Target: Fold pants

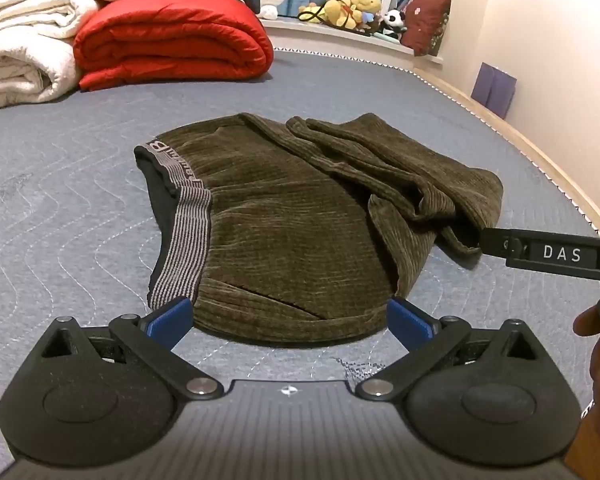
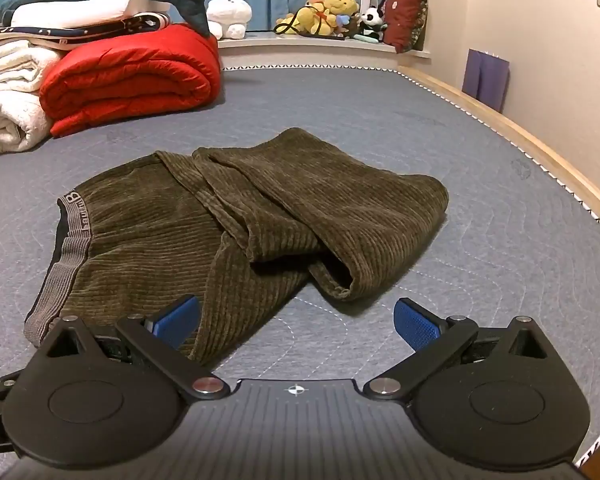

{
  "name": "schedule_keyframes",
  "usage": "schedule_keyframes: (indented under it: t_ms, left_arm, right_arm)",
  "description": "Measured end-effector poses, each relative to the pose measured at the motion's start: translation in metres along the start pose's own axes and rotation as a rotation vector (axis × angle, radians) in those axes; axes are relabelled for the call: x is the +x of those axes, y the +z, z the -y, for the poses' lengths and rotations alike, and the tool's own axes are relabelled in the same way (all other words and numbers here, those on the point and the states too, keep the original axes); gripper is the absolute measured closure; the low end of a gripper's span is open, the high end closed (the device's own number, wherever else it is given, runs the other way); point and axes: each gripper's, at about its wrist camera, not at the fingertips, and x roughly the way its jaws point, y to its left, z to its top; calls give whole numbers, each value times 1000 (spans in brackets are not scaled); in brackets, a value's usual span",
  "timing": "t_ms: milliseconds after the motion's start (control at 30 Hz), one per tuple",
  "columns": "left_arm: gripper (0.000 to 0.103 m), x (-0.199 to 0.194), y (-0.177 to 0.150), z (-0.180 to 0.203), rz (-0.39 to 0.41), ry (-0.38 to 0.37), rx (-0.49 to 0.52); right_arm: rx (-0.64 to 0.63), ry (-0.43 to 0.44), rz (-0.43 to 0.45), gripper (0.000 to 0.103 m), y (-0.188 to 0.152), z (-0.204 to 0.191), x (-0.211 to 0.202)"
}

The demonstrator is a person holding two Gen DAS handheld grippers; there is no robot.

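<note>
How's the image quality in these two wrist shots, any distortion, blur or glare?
Left wrist view: strong fisheye bowing of the bed edge, dark corners, warm dim light; the pants stay sharp. Right wrist view: same curved bed edge, no glare, corduroy ribs on the pants crisp, soft toys slightly soft.

The left gripper is matte black, with two rounded housings, each with a raised disc and a triangular cut-out. Angled black link arms run from silver pivot screws at about five and seven o'clock up to blue ribbed fingers. A small compass-like mark sits at six o'clock on its ribbed grey body. The right gripper looks identical; its side shows white lettering "DAS".
</note>
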Motion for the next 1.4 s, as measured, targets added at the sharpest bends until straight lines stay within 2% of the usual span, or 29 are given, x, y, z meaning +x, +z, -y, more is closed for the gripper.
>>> schedule_keyframes:
  t_ms: [633,800,833,867,900,933,967,1000,1033,1067,1167,1233,1300,1367,1400]
  left_arm:
    - [0,1,-1,1,-5,0,3]
    - [1,-10,-3,1,111,32,57]
    - [3,-10,1,-3,118,27,54]
    - [13,-8,9,-11,95,7,47]
    - [36,-4,17,-18,65,-12,43]
    - [48,3,31,-30,15,-33,28]
    - [67,9,45,-41,-15,-41,13]
    - [76,14,56,-51,-19,-47,7]
    - [77,20,69,-66,-1,-60,0]
    - [77,25,77,-80,20,-62,-14]
    - [77,50,81,-122,54,-59,-113]
    - [77,77,75,-142,-12,-67,-193]
    - [77,102,72,-157,-54,-110,-263]
    - [75,119,72,-166,-60,-131,-300]
    - [71,126,73,-172,-61,-142,-328]
  right_arm:
    - [-2,19,-5,1,-1,-2,2]
    - [18,54,-3,2,1,-2,0]
    - [33,69,-3,4,2,-2,0]
    - [41,76,-13,8,3,-2,0]
    - [55,83,-15,11,4,-3,1]
    - [70,93,-25,19,5,-4,2]
    - [84,110,-43,30,5,-5,4]
    - [101,135,-61,36,6,-6,7]
    - [116,156,-59,50,6,-10,10]
    - [125,174,-67,57,6,-13,14]
    - [97,190,-74,59,4,-24,26]
    - [77,194,-105,58,1,-30,37]
    - [55,185,-149,54,-1,-34,50]
    - [51,179,-167,38,-3,-36,64]
    - [51,169,-172,34,-3,-36,69]
